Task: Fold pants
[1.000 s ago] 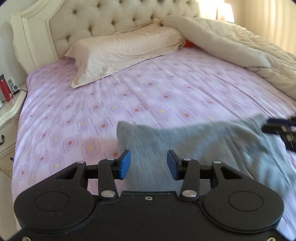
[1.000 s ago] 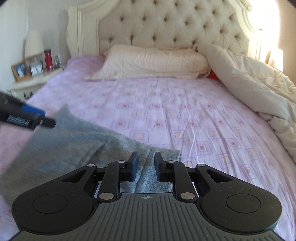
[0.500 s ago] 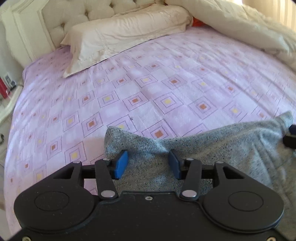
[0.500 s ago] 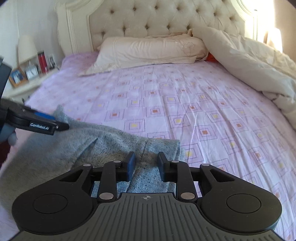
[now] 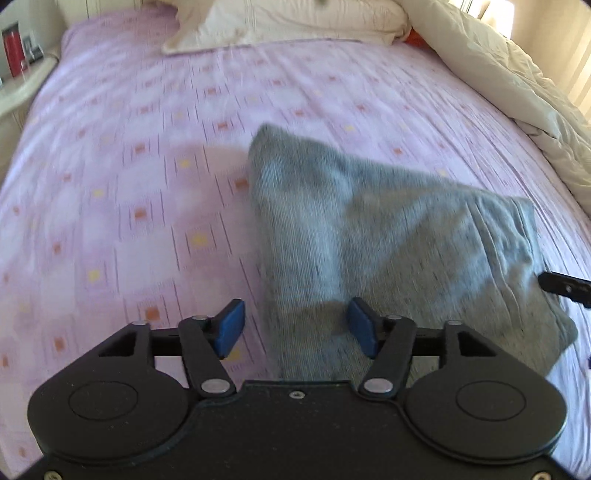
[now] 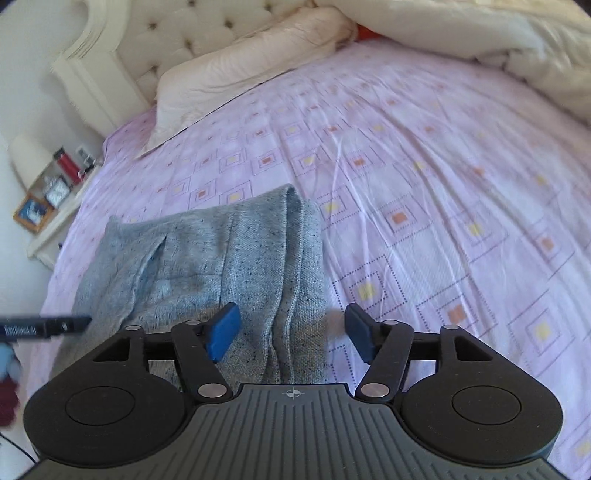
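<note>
The grey pants (image 5: pixel 388 236) lie folded over on the purple patterned bed sheet (image 5: pixel 129 166); they also show in the right wrist view (image 6: pixel 221 258). My left gripper (image 5: pixel 297 330) is open, with its blue pads either side of the near left edge of the cloth. My right gripper (image 6: pixel 291 330) is open over the near right edge of the pants. The tip of the right gripper (image 5: pixel 565 286) shows at the far right of the left wrist view. The tip of the left gripper (image 6: pixel 44 325) shows at the left of the right wrist view.
A cream pillow (image 6: pixel 251 66) and a tufted headboard (image 6: pixel 173 33) lie at the far end. A bunched cream duvet (image 5: pixel 509 96) runs along the right side of the bed. A nightstand (image 6: pixel 51 206) with a lamp, a red bottle and a photo frame stands at the left.
Both grippers have opened wide and let go of the pants. The pants have dropped flat onto the sheet, folded over. Both cameras have tilted down and turned.
</note>
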A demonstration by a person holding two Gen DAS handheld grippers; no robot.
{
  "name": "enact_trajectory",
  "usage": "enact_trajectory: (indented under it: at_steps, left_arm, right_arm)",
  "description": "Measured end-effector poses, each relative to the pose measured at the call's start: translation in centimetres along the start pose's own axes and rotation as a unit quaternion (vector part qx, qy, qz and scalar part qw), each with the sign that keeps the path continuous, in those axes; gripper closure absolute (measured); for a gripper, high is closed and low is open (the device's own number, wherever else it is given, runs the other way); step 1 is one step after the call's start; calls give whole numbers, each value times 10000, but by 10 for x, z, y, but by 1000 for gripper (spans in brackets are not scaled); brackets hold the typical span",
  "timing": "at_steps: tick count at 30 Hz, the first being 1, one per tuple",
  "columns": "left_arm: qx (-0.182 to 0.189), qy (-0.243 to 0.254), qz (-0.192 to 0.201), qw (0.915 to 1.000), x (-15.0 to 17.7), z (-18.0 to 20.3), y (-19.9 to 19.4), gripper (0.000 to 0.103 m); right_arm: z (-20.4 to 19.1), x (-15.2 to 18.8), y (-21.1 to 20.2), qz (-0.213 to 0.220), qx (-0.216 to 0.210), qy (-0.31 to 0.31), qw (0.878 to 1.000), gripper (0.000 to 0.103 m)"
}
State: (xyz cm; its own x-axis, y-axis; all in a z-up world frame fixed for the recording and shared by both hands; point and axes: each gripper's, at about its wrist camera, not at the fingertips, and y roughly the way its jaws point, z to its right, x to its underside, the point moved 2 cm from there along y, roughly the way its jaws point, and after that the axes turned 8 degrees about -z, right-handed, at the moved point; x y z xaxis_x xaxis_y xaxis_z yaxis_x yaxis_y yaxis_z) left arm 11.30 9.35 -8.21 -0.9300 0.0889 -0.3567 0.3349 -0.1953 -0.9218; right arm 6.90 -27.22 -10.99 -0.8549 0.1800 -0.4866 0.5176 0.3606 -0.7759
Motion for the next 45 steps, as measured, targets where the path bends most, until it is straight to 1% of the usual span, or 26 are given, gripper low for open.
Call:
enact_trajectory:
  at_steps: [2, 3, 4, 6, 8, 10, 14, 17, 22, 27, 32, 33, 35, 36, 37, 38, 39, 40, 41, 42, 43, 44, 45]
  left_arm:
    - [27, -40, -3, 10000, -1, -1, 4, 30]
    - [66, -69, -31, 10000, -3, -1, 7, 25]
    - [151, -111, -71, 9998, -7, -2, 10, 19]
    - [367, -205, -195, 9989, -16, -3, 19, 15]
    - [389, -183, -195, 9989, -21, 1, 25, 10]
    - [392, -55, -217, 9990, -24, 9, 31, 2]
    - [115, 116, -82, 9998, -22, 23, 34, 0]
    - [15, 111, -34, 9999, -19, 29, 33, 0]
    - [-29, 15, -133, 9999, -20, 29, 32, 0]
    - [-49, -75, -217, 9997, -20, 29, 31, 0]
    - [15, -114, -313, 9994, -14, 26, 26, 0]
    - [38, -117, -331, 9994, -12, 26, 25, 0]
    - [97, -106, -364, 9992, -9, 26, 24, 0]
    - [119, -95, -373, 9992, -7, 26, 23, 1]
    - [168, -83, -385, 9991, -6, 27, 22, 2]
    - [245, -68, -396, 9989, -4, 28, 21, 5]
    - [311, -56, -360, 9989, -2, 28, 18, 13]
    - [333, -27, -299, 9990, 0, 29, 14, 22]
    - [287, 9, -219, 9993, 2, 30, 11, 28]
    - [243, -1, -130, 9996, 4, 29, 6, 43]
    - [227, -45, -38, 9997, 6, 27, 1, 51]
    - [292, -75, 18, 9995, 8, 25, -3, 56]
    - [312, -97, 93, 9994, 9, 24, -8, 64]
  right_arm:
    - [-1, -2, 3, 24, -38, -4, 10000, 39]
    - [-2, -3, 4, 46, -69, 14, 10000, 37]
    - [-2, -5, 6, 61, -122, 35, 9999, 33]
    - [-4, -7, 9, 68, -178, 15, 9998, 30]
    - [-9, -8, 12, 82, -168, -134, 9997, 30]
    - [-13, -8, 14, 113, -152, -249, 9995, 29]
    - [-15, -6, 14, 200, -113, -356, 9991, 28]
    - [-16, -4, 15, 272, -85, -405, 9988, 28]
    - [-20, -1, 15, 320, -10, -469, 9984, 27]
    - [-23, 0, 15, 233, -36, -573, 9981, 27]
    - [-27, 0, 15, 111, -71, -615, 9980, 27]
    - [-28, 0, 15, 60, -109, -637, 9979, 28]
    - [-29, 0, 14, 16, -161, -669, 9976, 36]
    - [-30, 0, 12, -7, -267, -655, 9975, 51]
    - [-31, 0, 11, -11, -346, -606, 9976, 59]
    - [-32, 1, 7, 43, -350, -590, 9976, 63]
    - [-34, 2, 3, 105, -319, -665, 9972, 70]
    - [-38, 2, -1, 153, -268, -780, 9965, 73]
    - [-43, 2, -5, 209, -247, -862, 9958, 74]
    - [-48, 2, -11, 287, -251, -938, 9949, 76]
    - [-52, 0, -15, 351, -248, -1015, 9939, 77]
    - [-58, -2, -21, 428, -245, -1127, 9924, 77]
    - [-64, -6, -24, 501, -249, -1208, 9911, 77]
